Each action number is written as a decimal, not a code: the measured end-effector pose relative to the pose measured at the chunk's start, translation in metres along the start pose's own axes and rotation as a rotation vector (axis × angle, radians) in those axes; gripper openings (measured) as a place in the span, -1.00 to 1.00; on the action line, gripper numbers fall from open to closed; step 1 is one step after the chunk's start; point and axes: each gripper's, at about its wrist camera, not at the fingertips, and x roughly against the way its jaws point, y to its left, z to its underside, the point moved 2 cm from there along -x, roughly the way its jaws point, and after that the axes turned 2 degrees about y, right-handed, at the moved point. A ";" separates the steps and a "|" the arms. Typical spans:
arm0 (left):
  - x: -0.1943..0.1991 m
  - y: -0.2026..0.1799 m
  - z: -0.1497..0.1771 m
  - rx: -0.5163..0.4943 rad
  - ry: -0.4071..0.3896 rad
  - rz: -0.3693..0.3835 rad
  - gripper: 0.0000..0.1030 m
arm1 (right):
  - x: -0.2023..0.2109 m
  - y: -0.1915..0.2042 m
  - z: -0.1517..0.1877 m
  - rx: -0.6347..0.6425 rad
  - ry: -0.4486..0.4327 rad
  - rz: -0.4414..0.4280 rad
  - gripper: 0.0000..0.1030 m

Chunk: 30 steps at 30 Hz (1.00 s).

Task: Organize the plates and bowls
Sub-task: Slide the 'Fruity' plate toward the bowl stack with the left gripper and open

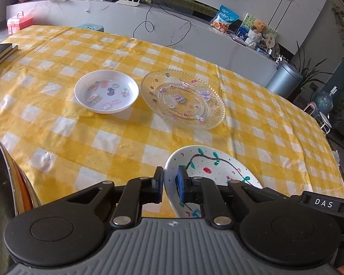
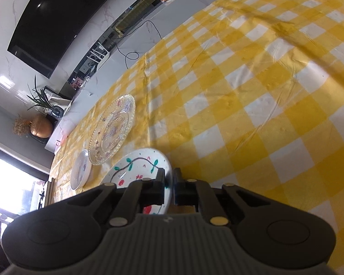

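One white painted ceramic bowl (image 1: 208,167) with green vines, near desk (image 1: 103,142) edge, tipped up on its rim. My left fingers (image 1: 169,184) and right fingers (image 2: 169,186) both clench its rim. Beyond: one white stickered dish (image 1: 106,91), one clear glass plate (image 1: 182,98), side by side.

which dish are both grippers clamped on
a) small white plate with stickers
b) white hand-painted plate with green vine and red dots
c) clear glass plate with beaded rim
b: the left gripper and right gripper each pinch the rim of the white hand-painted plate.
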 end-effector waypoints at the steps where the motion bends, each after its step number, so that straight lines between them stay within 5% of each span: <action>1: 0.003 -0.001 0.002 -0.002 0.000 0.006 -0.73 | 0.005 -0.001 0.002 -0.002 0.000 0.003 -0.91; 13: 0.052 -0.010 0.037 -0.073 -0.027 0.001 -0.73 | 0.056 -0.001 0.041 0.025 -0.006 0.006 -0.90; 30: 0.052 -0.003 0.071 -0.137 -0.021 -0.094 -0.72 | 0.053 -0.002 0.077 0.075 0.022 0.056 -0.89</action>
